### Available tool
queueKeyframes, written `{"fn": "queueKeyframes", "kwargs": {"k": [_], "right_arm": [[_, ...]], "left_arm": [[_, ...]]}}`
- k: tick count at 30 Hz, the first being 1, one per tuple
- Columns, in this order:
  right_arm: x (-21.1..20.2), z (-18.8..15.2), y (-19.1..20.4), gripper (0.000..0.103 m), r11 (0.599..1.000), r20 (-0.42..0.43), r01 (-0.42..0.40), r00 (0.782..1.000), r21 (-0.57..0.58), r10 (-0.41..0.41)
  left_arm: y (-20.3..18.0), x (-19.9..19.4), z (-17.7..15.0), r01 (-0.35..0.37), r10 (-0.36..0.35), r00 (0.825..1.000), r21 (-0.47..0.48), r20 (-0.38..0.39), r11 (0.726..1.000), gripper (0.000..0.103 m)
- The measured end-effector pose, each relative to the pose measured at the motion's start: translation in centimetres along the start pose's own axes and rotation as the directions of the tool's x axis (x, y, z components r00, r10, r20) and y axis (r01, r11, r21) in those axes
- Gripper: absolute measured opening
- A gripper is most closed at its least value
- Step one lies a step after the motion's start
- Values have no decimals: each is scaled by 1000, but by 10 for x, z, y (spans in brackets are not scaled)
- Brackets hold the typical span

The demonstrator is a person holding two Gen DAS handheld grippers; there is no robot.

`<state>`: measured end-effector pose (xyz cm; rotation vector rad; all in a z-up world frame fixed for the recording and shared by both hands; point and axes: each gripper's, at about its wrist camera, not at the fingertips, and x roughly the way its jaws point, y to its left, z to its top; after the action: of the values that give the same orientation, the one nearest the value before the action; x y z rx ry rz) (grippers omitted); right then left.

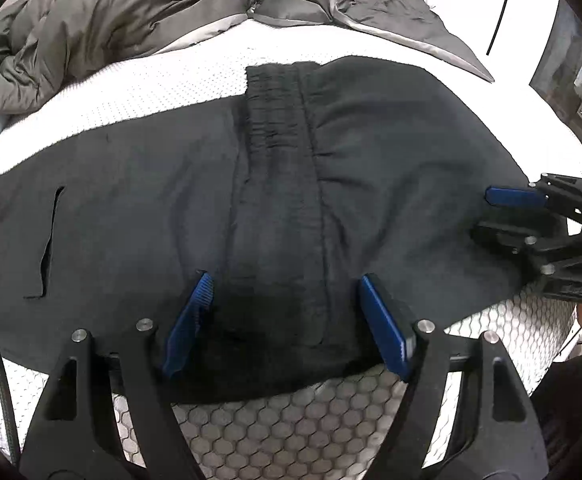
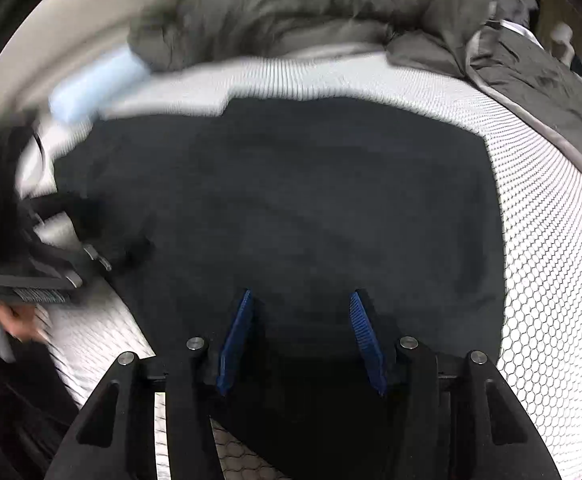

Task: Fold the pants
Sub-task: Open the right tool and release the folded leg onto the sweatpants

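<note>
Showing only leftward: pants (image 1: 275,184) waistband (image 1: 275,108).

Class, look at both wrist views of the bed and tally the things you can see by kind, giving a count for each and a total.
Black pants: 1
Grey duvet: 1
White mattress: 1
Pale blue roll: 1
Grippers: 2, left gripper and right gripper, both open over the pants
Total: 6

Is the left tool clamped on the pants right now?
No. The left tool stands open, its blue pads spread apart over the black pants, gripping nothing.
</note>
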<state>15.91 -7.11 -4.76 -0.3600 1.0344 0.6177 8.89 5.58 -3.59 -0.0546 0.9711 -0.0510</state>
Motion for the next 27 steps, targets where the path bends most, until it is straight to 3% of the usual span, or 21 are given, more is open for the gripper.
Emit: {"fn": "queueKeyframes", "kwargs": {"k": [2,5,8,10,11,13,16,19,22,24,25,26,27], "right_arm": [[2,-7,-2,53,998,-1,54,999,-29,-54],[-12,-17,-25,56,995,-2,97,995,17,-97],[-27,-31,-44,62,992,19,96,995,76,-98],[-35,-38,-53,81,985,16,120,992,126,-123],[-39,-45,-58,83,980,24,128,991,151,-133],[-49,-54,-70,84,972,43,119,991,205,-130],[-57,-54,-86,89,949,93,81,989,304,-114],[-67,-54,-94,90,915,153,11,985,404,-80],[-71,-53,-95,90,901,171,-16,983,433,-65],[-73,-54,-92,90,904,174,-9,982,427,-72],[-75,-56,-91,90,906,170,-2,982,423,-77],[-74,-57,-87,90,910,164,0,984,415,-74],[-69,-52,-87,90,914,158,0,985,405,-69]], "left_arm": [[6,-6,-4,4,-4,1000,-6,10,1000,76],[21,-18,-17,41,-40,999,-53,27,998,77],[36,-37,-29,85,-79,995,-102,55,991,77],[58,-57,-39,71,-56,995,-187,83,980,78],[70,-65,-44,86,-63,993,-239,104,967,82],[104,-83,-56,98,-42,987,-370,156,924,84],[153,-98,-65,20,83,981,-516,176,856,87],[205,-99,-76,-15,167,973,-678,159,735,89],[250,-82,-80,-1,145,982,-767,120,641,89],[267,-77,-79,26,143,980,-796,140,604,88],[273,-75,-74,15,161,977,-798,140,603,84],[276,-74,-69,-7,186,974,-797,132,604,79],[282,-72,-63,-44,222,968,-795,115,605,67]]}}
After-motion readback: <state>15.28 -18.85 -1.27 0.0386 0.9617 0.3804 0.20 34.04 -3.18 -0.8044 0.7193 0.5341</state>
